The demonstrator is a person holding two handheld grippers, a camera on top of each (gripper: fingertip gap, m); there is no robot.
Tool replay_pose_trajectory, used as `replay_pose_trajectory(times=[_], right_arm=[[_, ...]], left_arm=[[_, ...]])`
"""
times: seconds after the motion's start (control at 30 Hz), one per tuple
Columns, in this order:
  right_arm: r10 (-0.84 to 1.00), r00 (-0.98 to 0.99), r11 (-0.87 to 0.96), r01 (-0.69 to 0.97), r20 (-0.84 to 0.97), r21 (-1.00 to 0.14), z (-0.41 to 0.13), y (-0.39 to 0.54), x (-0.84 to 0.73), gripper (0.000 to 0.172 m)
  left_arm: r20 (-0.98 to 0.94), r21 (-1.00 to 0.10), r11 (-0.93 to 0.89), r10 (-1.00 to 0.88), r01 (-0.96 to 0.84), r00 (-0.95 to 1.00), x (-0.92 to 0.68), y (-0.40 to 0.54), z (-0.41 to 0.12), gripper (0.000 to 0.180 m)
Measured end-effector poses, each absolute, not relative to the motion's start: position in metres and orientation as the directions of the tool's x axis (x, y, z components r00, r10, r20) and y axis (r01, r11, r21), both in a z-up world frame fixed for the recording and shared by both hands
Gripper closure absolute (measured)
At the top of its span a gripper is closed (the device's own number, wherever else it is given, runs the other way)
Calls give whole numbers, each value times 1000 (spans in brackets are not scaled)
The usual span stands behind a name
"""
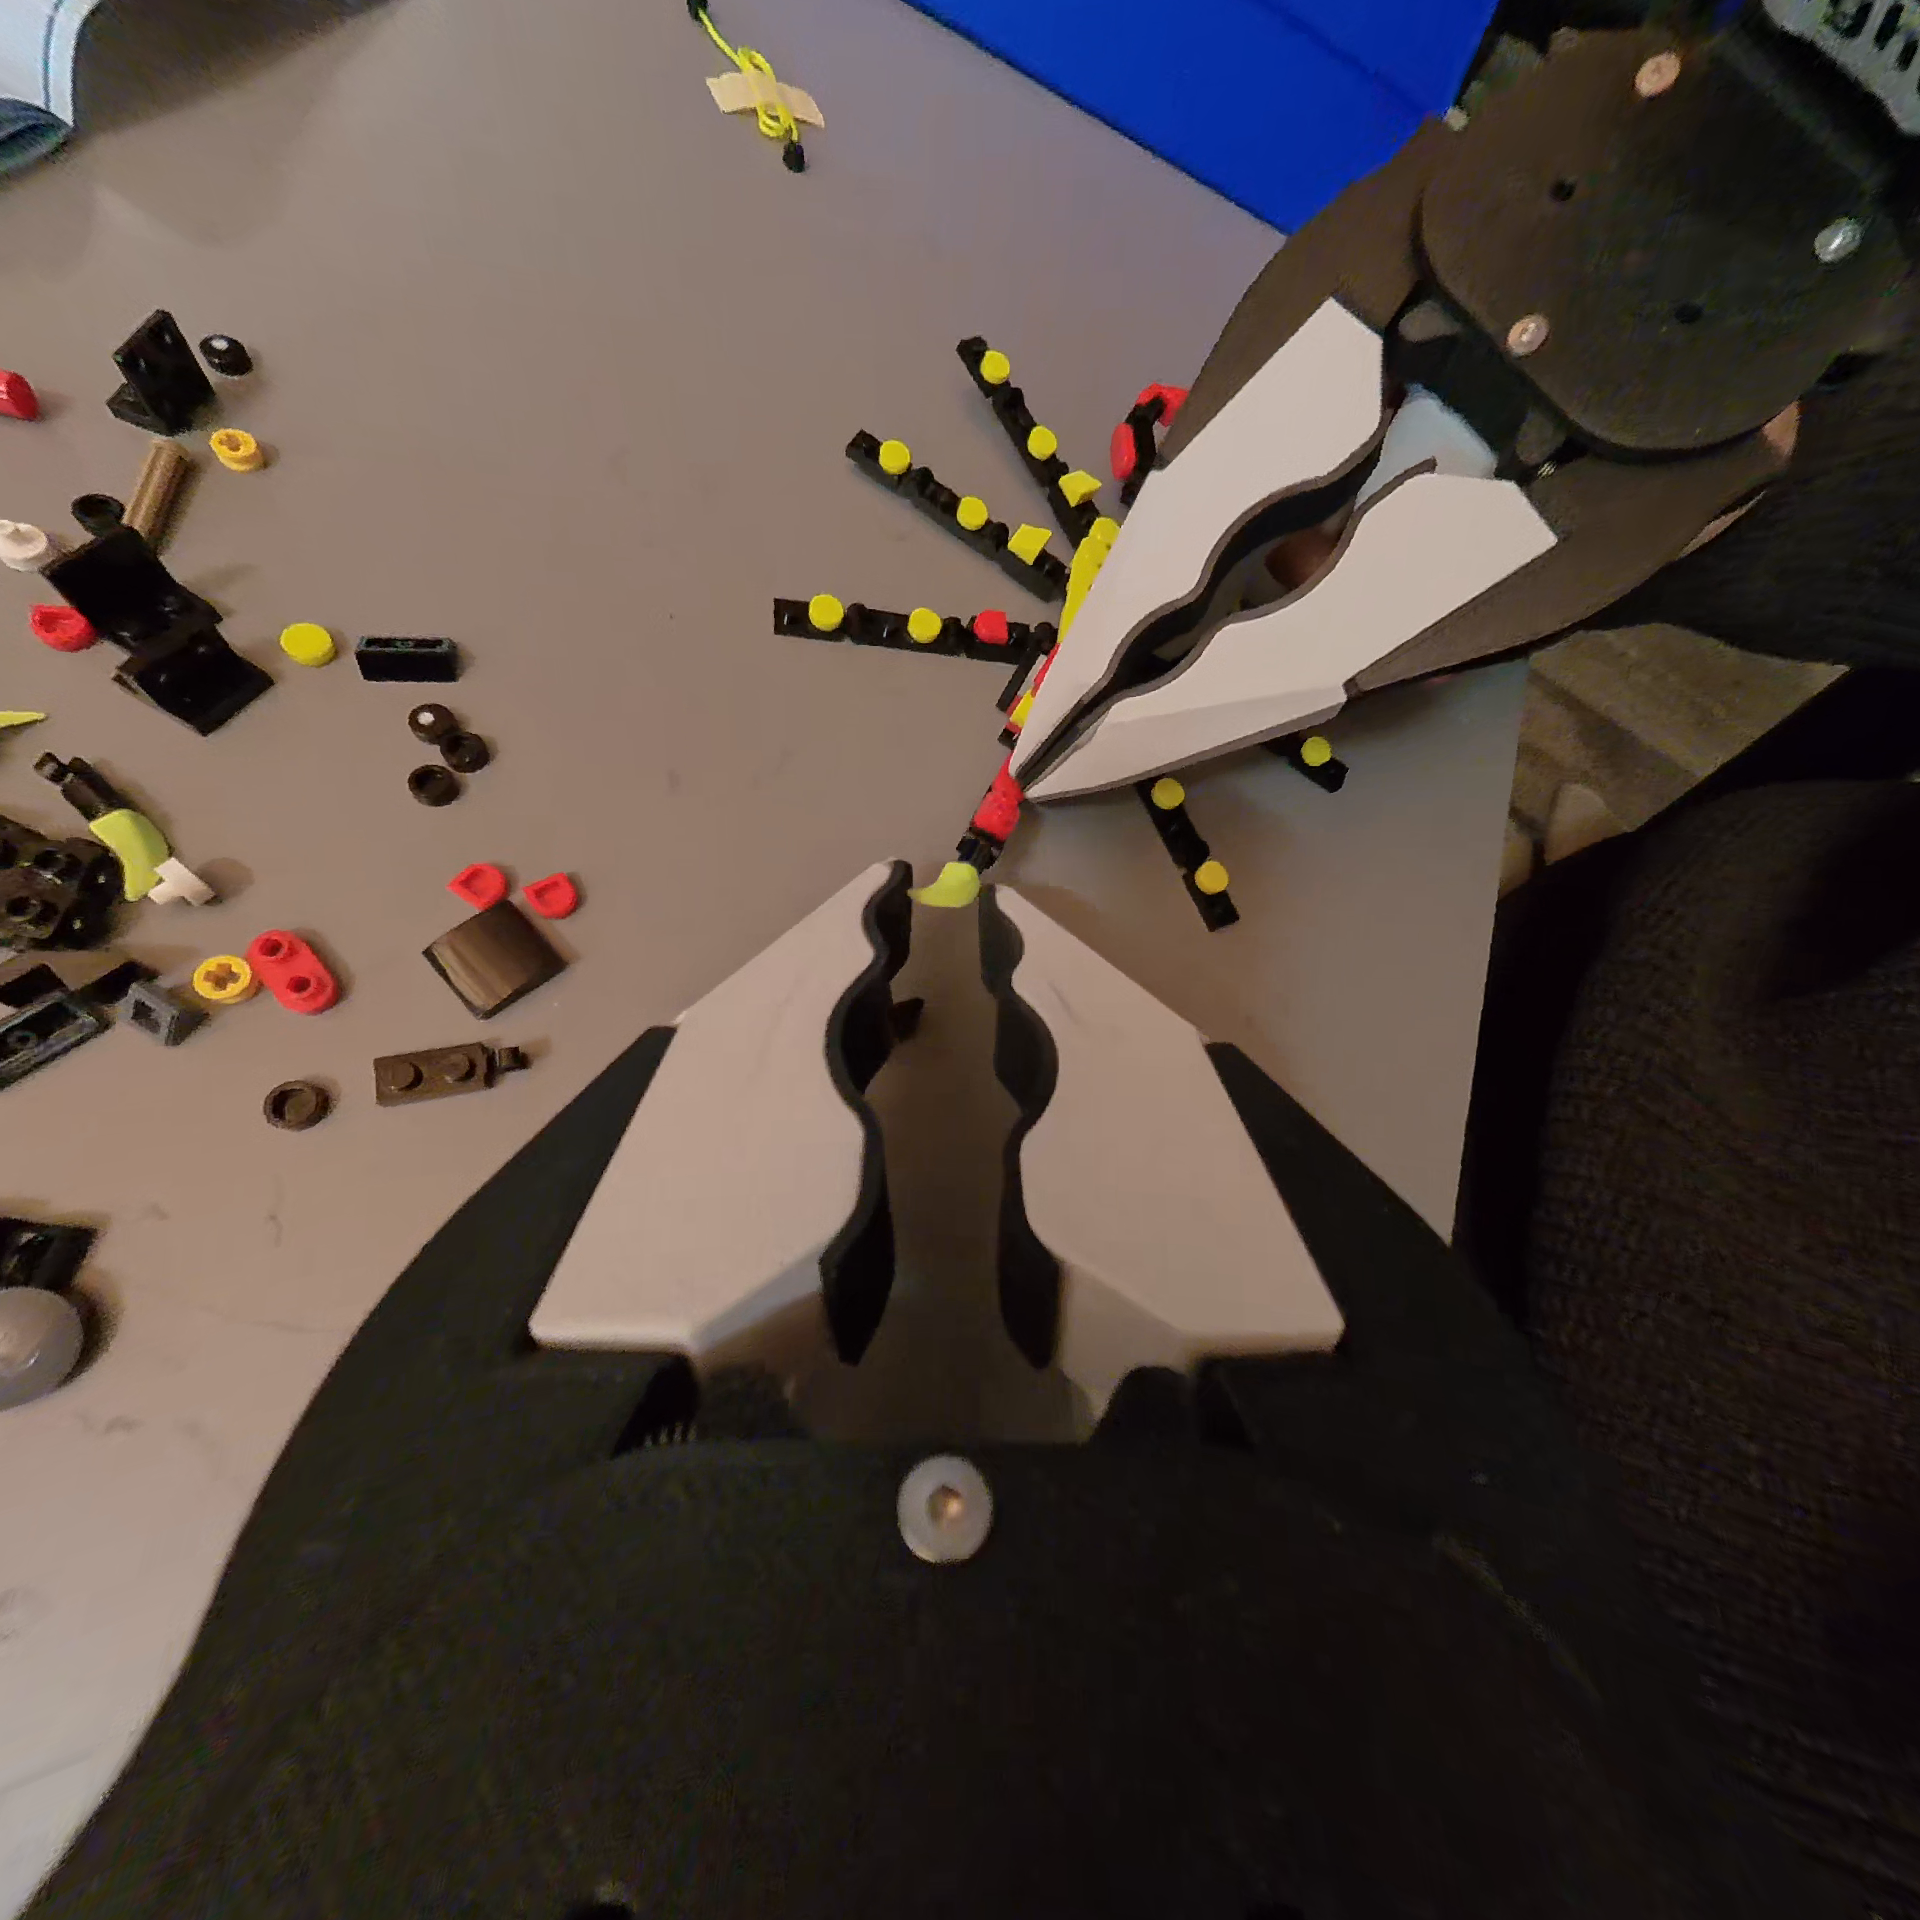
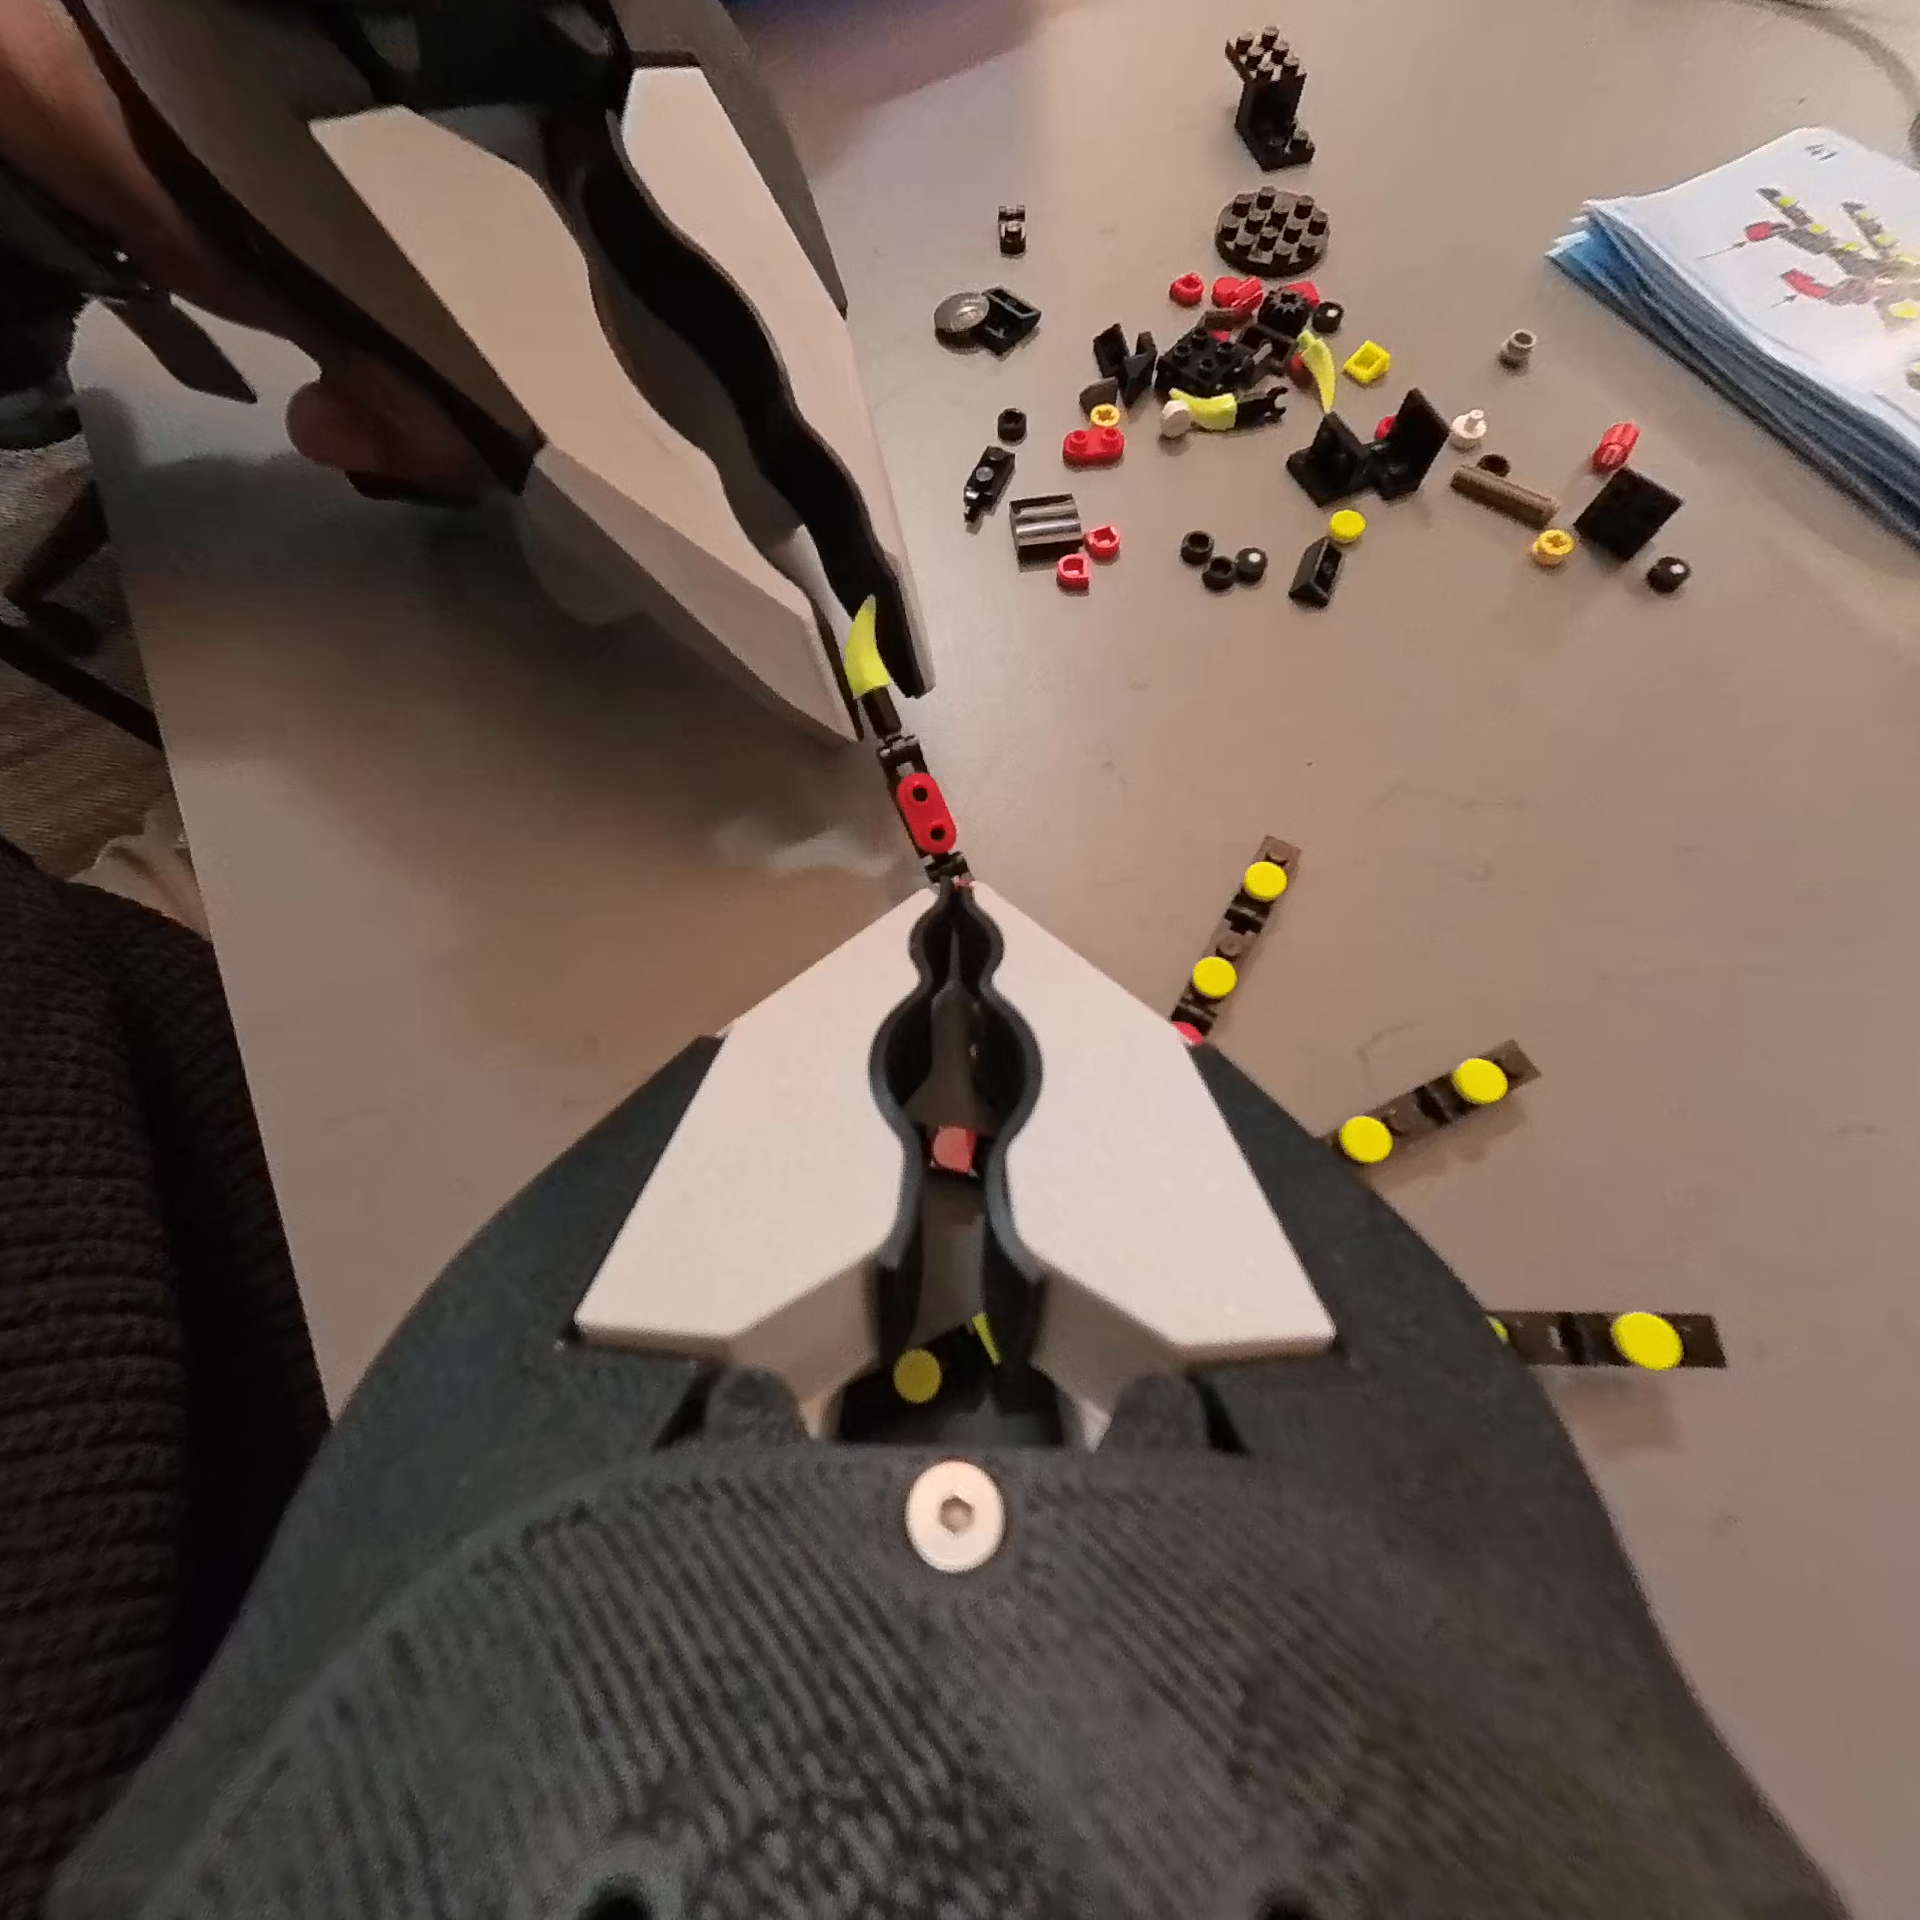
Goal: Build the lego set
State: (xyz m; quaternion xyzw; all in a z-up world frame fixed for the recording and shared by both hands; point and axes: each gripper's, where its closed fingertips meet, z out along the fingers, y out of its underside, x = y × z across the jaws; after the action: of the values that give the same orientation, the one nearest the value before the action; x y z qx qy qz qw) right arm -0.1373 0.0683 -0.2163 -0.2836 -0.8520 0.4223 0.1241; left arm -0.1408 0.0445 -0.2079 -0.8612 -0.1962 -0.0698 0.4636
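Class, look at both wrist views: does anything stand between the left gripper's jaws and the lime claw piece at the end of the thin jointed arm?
Nothing visible does. The lime claw piece already sits at the tips of the left gripper, while the right gripper clamps the jointed arm at its other end.

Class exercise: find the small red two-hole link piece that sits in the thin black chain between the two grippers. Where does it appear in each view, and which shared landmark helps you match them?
Left wrist view: red two-hole link piece, right of centre, just beyond the lime-green claw piece.
Right wrist view: same link, centre, just above this view's own fingers.
Shared landmark: lime-green claw piece.
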Motion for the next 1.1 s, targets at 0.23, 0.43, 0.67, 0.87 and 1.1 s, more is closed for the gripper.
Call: replay_pose_trajectory(times=[0.23,0.43,0.67,0.87,1.1], right_arm=[[587,-809,483,380,-29,-789,-217,68,-137,172],[584,-811,483,369,-21,-794,-215,69,-137,170],[566,-823,439,347,-45,-829,-204,64,-136,161],[564,-826,442,321,-19,-837,-203,60,-137,165],[558,-830,468,312,2,-827,-205,59,-137,166]], left_arm=[[351,-779,-450,265,437,898,-139,51,-201,173],[335,-780,-459,269,426,903,-139,52,-202,169],[373,-773,-451,245,446,895,-136,49,-200,171],[401,-778,-423,234,464,886,-136,49,-194,180],[410,-783,-406,232,471,882,-136,52,-191,180]])
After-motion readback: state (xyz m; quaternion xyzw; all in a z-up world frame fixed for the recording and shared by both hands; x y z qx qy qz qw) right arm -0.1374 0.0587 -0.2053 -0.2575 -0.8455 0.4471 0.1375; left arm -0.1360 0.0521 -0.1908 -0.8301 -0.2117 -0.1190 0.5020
